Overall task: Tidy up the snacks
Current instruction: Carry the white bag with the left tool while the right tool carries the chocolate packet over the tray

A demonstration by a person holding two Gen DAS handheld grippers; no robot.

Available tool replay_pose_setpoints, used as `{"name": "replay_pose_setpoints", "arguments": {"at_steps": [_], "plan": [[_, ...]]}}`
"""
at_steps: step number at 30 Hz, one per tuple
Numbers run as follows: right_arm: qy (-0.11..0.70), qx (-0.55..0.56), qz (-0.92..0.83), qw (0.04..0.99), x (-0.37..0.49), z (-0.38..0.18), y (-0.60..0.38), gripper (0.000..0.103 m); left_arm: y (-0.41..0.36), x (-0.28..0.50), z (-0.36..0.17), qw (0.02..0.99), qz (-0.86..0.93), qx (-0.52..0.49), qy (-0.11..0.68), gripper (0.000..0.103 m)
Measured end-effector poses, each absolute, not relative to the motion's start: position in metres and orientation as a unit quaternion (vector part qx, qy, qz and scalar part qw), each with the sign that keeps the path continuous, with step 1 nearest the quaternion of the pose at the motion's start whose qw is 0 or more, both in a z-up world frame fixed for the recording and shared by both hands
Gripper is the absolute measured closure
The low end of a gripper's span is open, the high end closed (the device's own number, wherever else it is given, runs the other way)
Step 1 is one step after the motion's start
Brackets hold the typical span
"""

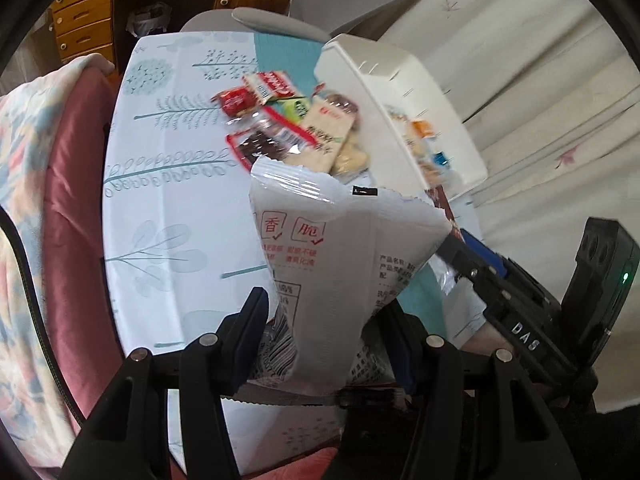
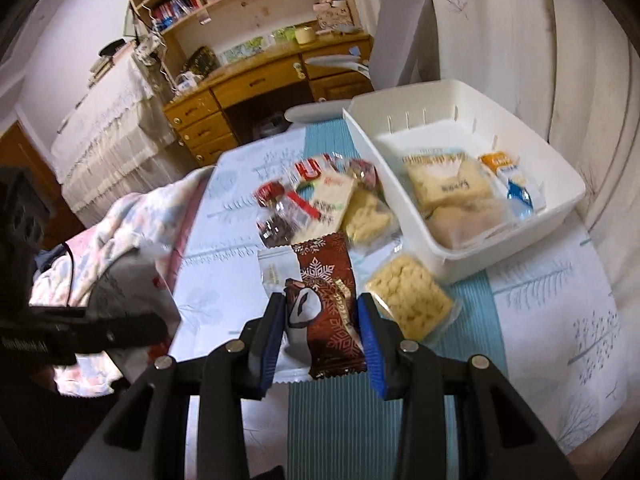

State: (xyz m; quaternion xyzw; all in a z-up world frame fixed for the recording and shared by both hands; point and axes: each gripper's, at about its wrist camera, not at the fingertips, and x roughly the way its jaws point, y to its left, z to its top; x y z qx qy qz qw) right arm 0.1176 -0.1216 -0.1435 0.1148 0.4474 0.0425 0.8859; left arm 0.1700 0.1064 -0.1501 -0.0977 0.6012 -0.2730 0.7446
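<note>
- L gripper (image 1: pixel 326 334) clamped on white snack bag (image 1: pixel 340 248), bag lifted above table (image 1: pixel 168 200).
- R gripper (image 2: pixel 322 336) clamped on brown snowflake-print packet (image 2: pixel 328 304), also off the table.
- White bin (image 2: pixel 464 184) at table's far right, holds several snack packs.
- Loose snack pile (image 2: pixel 320 204) left of bin; pale cracker pack (image 2: pixel 408 300) just beside bin's near wall.

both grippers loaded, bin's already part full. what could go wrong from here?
1. The left gripper pinches the white snack bag only at its bottom end; it may flop or slip.
2. The white bin is crowded along its near side, so the brown snowflake packet in the right gripper could land on the rim.
</note>
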Motion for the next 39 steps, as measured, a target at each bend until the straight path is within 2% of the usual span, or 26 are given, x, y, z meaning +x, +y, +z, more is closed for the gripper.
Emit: {"name": "replay_pose_setpoints", "arguments": {"at_steps": [17,35,36,37,38,39], "plan": [[0.444,0.047,0.120,0.887,0.171,-0.085,-0.213,0.066,-0.004,0.192,-0.110,0.770,-0.236,-0.135,0.577,0.049],[0.480,-0.001,0.127,0.868,0.218,-0.115,-0.300,0.066,-0.118,0.252,-0.117,0.795,-0.230,-0.163,0.537,0.048],[0.480,0.000,0.126,0.868,0.219,-0.116,-0.303,0.065,-0.122,0.255,-0.118,0.796,-0.229,-0.163,0.536,0.047],[0.478,0.001,0.121,0.870,0.220,-0.117,-0.306,0.065,-0.126,0.257,-0.118,0.797,-0.226,-0.162,0.536,0.041],[0.479,0.000,0.115,0.870,0.222,-0.119,-0.310,0.064,-0.129,0.258,-0.118,0.798,-0.225,-0.162,0.535,0.027],[0.482,-0.001,0.109,0.869,0.224,-0.120,-0.311,0.062,-0.132,0.259,-0.118,0.799,-0.223,-0.162,0.535,0.019]]}}
